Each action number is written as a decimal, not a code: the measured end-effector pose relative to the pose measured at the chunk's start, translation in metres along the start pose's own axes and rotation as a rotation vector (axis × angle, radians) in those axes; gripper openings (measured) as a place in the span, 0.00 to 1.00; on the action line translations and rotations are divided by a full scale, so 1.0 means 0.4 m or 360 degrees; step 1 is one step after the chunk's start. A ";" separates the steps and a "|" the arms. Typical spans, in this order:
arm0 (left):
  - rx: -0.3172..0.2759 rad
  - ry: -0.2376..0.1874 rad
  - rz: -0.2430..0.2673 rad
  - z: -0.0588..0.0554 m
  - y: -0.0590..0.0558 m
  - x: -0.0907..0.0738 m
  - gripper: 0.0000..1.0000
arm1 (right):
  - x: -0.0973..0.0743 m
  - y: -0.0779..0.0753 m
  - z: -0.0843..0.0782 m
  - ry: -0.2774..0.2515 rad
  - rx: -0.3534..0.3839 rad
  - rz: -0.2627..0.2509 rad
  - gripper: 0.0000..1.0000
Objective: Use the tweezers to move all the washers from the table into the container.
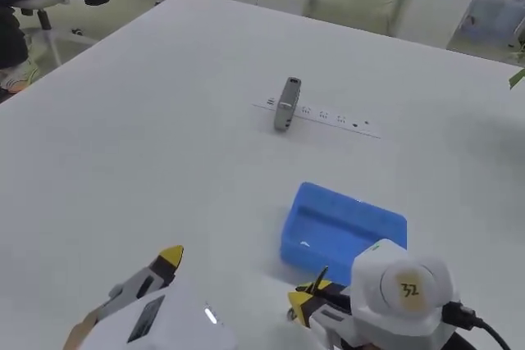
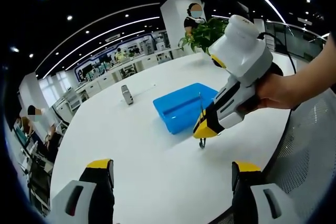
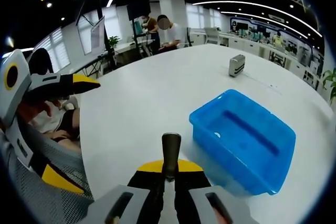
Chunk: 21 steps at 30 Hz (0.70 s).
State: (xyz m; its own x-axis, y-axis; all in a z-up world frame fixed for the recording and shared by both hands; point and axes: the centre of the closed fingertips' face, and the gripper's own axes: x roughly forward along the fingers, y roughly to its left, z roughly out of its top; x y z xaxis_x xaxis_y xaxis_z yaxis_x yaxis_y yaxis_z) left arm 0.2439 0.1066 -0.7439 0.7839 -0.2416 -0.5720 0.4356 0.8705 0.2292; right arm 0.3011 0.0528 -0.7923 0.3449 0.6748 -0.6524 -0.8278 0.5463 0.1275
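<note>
Beside blue container (image 3: 273,177), my right gripper (image 3: 167,179) clenched on tweezers (image 3: 170,150), long axis pointing ahead, container just right of tips; left gripper (image 2: 170,169) released, farther off. Pale speck (image 3: 217,135) inside container, maybe washer; any on table (image 1: 164,120) too small to tell.

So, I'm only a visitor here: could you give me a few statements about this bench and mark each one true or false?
1. The container is blue. True.
2. The left gripper has its jaws clamped on the tweezers. False: its jaws stand wide open with nothing between them. The right gripper holds the tweezers.
3. A small grey device stands upright on the white table, beyond the container. True.
4. The tips of the tweezers are inside the container. False: they point down at the table just outside the container's near wall.
</note>
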 end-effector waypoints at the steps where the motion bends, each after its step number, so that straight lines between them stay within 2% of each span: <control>1: -0.0001 0.0000 0.0000 0.000 0.000 0.000 0.96 | -0.001 0.000 0.000 0.0003 0.0003 -0.0001 0.02; 10: 0.0004 0.0000 0.0001 0.000 0.000 0.000 0.96 | -0.030 -0.005 0.046 -0.0058 0.0001 -0.0011 0.02; 18: 0.0009 -0.0001 0.0002 0.000 0.000 0.000 0.95 | -0.066 -0.024 0.126 -0.0155 -0.0022 -0.0027 0.02; 21: 0.0012 -0.0004 0.0005 0.001 0.000 0.000 0.95 | -0.062 -0.022 0.124 -0.0140 -0.0023 -0.0013 0.02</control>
State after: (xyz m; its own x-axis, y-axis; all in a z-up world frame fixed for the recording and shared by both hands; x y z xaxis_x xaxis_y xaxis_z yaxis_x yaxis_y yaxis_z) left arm 0.2439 0.1066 -0.7435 0.7866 -0.2398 -0.5691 0.4361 0.8681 0.2370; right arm 0.3217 0.0559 -0.7403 0.3890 0.7117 -0.5850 -0.8307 0.5454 0.1112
